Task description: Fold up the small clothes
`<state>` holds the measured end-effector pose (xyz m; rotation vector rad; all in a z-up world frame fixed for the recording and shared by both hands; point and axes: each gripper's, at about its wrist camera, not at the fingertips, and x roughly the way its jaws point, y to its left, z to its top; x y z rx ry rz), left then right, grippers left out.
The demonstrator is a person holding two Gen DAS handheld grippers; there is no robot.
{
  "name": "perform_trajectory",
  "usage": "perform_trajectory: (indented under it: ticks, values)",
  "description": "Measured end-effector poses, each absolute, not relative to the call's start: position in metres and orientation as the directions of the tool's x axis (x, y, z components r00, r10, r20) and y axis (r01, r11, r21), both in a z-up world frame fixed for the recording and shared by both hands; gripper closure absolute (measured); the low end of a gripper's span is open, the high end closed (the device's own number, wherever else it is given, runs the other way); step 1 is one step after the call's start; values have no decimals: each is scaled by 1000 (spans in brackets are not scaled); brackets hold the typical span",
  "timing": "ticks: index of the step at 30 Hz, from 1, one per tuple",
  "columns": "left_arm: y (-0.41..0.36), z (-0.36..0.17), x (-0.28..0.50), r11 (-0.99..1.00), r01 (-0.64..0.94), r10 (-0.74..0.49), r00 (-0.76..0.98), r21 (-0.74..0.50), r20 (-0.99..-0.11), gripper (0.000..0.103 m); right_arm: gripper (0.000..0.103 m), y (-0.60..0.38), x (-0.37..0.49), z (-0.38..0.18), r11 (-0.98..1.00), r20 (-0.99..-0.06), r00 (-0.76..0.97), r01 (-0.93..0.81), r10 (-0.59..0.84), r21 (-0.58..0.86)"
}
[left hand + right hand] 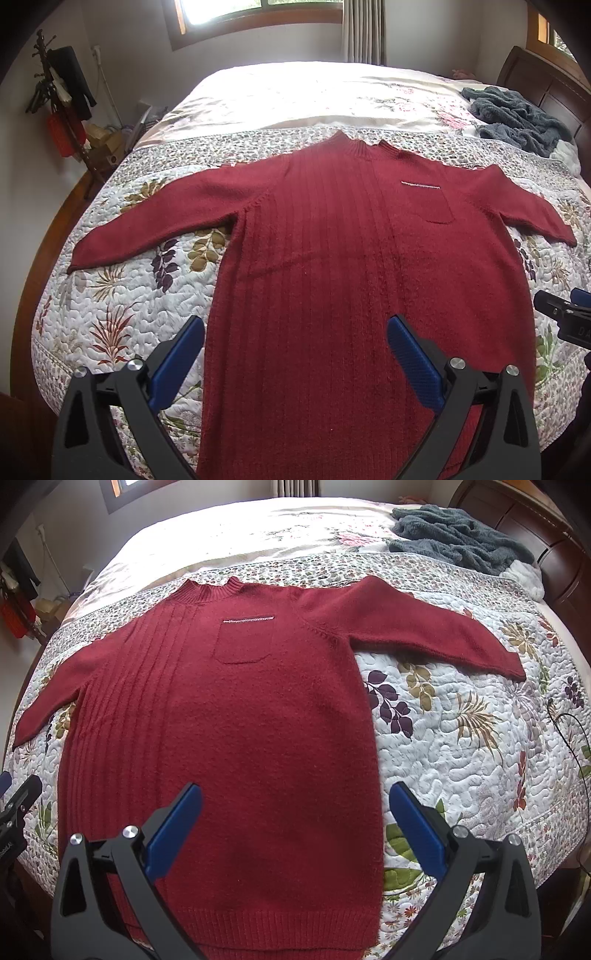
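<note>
We see a dark red knitted sweater (332,258) lying flat on the bed (122,295), face up, on top of a white quilt (461,738) with printed leaves and flowers. Its collar (212,590) points to the far side of the bed and its ribbed hem (258,926) is the part nearest to us. Both sleeves are spread out to the sides. On the chest there is a small pocket (243,642) with a light trim along its upper edge.

Our left gripper (295,354) hovers above the lower part of the sweater, near its left edge, and its two blue fingers (181,354) stand wide apart with nothing between them. Our right gripper (295,827) hovers above the lower right part of the sweater; its jaws also stand wide apart and hold nothing. We cannot tell if either gripper touches the fabric.

Far on the bed, close to the dark wooden headboard (546,92), a grey fluffy garment (461,539) lies in a loose heap, well apart from the sweater. A window (258,14) is in the wall behind the bed.
</note>
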<state>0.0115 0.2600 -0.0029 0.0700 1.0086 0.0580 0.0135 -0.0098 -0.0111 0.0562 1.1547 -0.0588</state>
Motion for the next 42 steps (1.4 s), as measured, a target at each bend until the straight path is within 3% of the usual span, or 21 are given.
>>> perform_trajectory:
  ticks: [42]
  values:
    - [259, -1, 13, 996, -22, 84, 546, 86, -834, 4, 3, -15, 19, -4, 998, -901, 434, 67, -16, 15]
